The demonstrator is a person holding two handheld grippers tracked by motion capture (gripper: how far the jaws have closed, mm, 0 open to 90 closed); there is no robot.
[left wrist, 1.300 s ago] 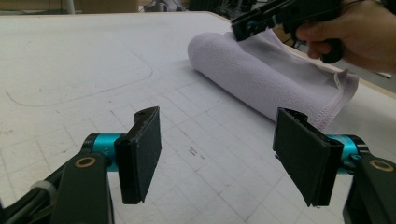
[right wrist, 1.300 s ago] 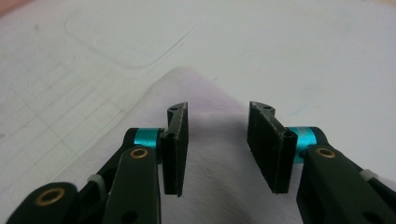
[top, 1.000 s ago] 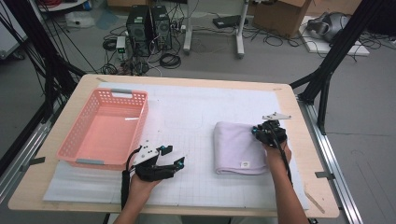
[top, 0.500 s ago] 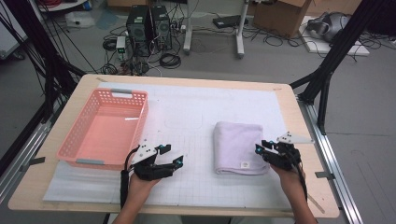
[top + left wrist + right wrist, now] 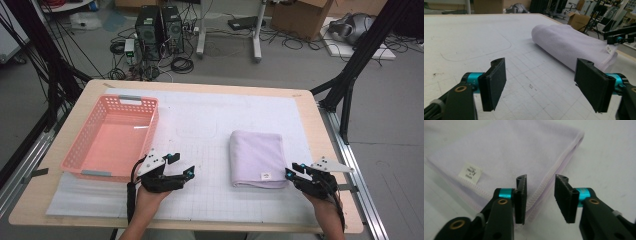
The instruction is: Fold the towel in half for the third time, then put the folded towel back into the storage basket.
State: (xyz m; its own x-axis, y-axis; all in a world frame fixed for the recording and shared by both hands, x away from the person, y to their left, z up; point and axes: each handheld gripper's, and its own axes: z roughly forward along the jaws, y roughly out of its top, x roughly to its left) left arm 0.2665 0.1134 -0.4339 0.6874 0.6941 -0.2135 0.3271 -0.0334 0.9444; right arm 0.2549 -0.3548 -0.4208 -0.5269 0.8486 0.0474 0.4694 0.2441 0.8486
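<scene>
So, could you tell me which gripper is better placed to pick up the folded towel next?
Probably the right gripper: it sits at the towel's near corner, open. The left gripper is farther off, beside the basket.

Wide-open left claw [image 5: 541, 85] facing folded towel [image 5: 571, 47]

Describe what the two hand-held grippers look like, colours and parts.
Left hand-held gripper and right hand-held gripper: black bodies, flat black rectangular pads, turquoise collars behind them, brass-coloured rivets. Each carries a grey three-cornered plate on top; a black cable trails from the left one.
</scene>
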